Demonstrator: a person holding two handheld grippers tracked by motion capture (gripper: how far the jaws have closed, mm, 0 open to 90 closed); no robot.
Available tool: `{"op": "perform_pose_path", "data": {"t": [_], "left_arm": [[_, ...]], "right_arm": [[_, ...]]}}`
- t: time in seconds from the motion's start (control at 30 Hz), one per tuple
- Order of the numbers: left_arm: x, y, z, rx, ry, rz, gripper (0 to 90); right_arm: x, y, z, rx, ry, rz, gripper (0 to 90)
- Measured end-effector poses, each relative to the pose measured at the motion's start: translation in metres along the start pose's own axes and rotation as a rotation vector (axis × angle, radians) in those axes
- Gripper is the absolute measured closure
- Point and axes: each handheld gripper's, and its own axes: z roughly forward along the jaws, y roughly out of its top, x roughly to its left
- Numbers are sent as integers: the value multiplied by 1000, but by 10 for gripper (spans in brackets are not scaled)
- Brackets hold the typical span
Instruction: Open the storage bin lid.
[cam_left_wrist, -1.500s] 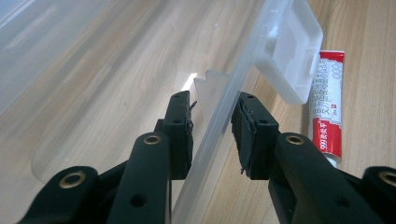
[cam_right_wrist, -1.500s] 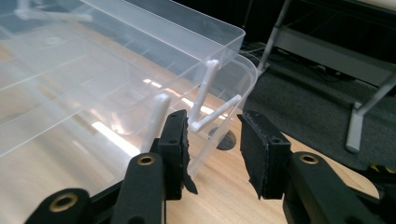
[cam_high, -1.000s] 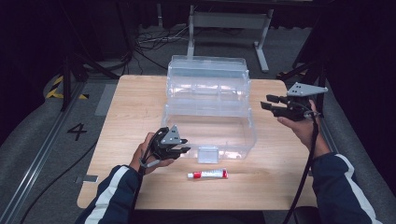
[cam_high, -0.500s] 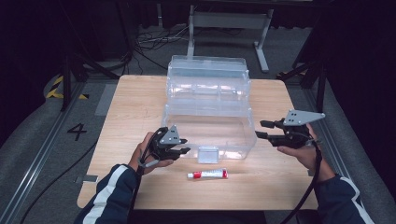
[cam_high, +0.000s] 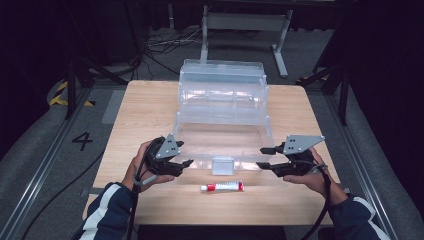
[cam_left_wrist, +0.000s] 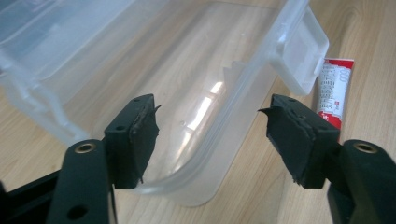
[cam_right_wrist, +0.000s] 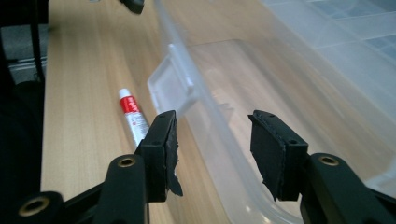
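two open grippers — left gripper (cam_high: 186, 162), right gripper (cam_high: 261, 157) — straddle the box lid (cam_high: 222, 141), its clear rim faint.

High view: above, facing forward and down on the bench (cam_high: 150, 107). Gripper views: close, along the tongs. Shared: clear lid (cam_high: 222, 142) (cam_left_wrist: 196, 93) (cam_right_wrist: 280, 93), tube (cam_high: 222, 187) (cam_left_wrist: 334, 88) (cam_right_wrist: 133, 116).

Light wooden table (cam_high: 145, 110), open clear plastic box (cam_high: 222, 107), red-and-white tube (cam_high: 222, 187) near its front edge

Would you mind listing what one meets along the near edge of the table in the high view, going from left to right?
Left gripper → latch tab of the clear plastic box → red-and-white tube → right gripper.
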Motion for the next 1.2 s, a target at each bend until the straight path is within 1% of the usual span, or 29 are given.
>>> {"op": "perform_pose_path", "data": {"t": [0.03, 0.07, 0.1, 0.2, 0.3, 0.33, 0.4, 0.43, 0.47, 0.53, 0.57, 0.6, 0.63, 0.67, 0.7, 0.77, 0.83, 0.93, 0.97, 1.0, 1.03, 1.1, 1.13, 1.17, 1.2], "left_arm": [[0, -3, -5, -22, 27, -15, 332], [0, -5, -10, -33, 33, -26, 326], [-1, -7, -14, -35, 44, -28, 309], [0, -14, -24, -28, 73, -34, 300], [0, -24, -27, -26, 74, -50, 296], [0, -24, -27, -26, 74, -50, 296], [0, -33, -28, -8, 62, -54, 291], [0, -37, -27, 8, 65, -50, 278], [0, -41, -26, 27, 69, -48, 278], [1, -48, -24, 50, 65, -50, 271], [2, -53, -22, 64, 61, -56, 270], [3, -57, -20, 73, 56, -60, 268], [5, -64, -18, 80, 50, -76, 263], [5, -64, -18, 80, 50, -76, 264], [7, -69, -16, 83, 36, -97, 264], [8, -79, -12, 94, 24, -118, 263], [11, -86, -10, 98, -1, -143, 263], [15, -91, -9, 90, -10, -171, 265], [16, -92, -7, 90, -10, -168, 265], [16, -92, -7, 90, -10, -168, 265], [17, -95, -4, 96, -20, -180, 265], [16, -98, 2, 118, -21, -178, 265], [16, -100, 4, 123, -24, -178, 265], [16, -100, 4, 123, -24, -178, 265], [16, -103, 7, 131, -36, -187, 265]], "right_arm": [[2, 1, 3, 5, 8, -8, 508], [3, 2, 6, 13, 20, -12, 506], [5, 2, 10, 19, 30, -21, 504], [10, 3, 18, 40, 50, -41, 502], [15, 3, 25, 63, 77, -52, 501], [15, 3, 25, 63, 77, -52, 501], [19, 4, 29, 79, 79, -72, 500], [22, 5, 31, 84, 94, -79, 500], [24, 6, 33, 87, 97, -87, 499], [27, 7, 38, 97, 112, -89, 500], [28, 7, 40, 103, 116, -88, 500], [31, 7, 45, 117, 125, -99, 499], [34, 7, 52, 136, 136, -104, 498], [34, 7, 52, 136, 136, -104, 498], [36, 6, 56, 144, 146, -113, 498], [40, 5, 64, 168, 161, -120, 498], [43, 4, 74, 191, 178, -125, 498], [46, 2, 86, 226, 192, -127, 495], [47, 1, 90, 238, 193, -132, 495], [47, 1, 90, 238, 193, -132, 495], [49, 0, 99, 259, 204, -141, 492], [51, 0, 105, 272, 208, -135, 499], [51, 0, 108, 280, 218, -143, 505], [51, 0, 108, 280, 218, -143, 505], [52, 0, 110, 287, 218, -134, 500]]}}
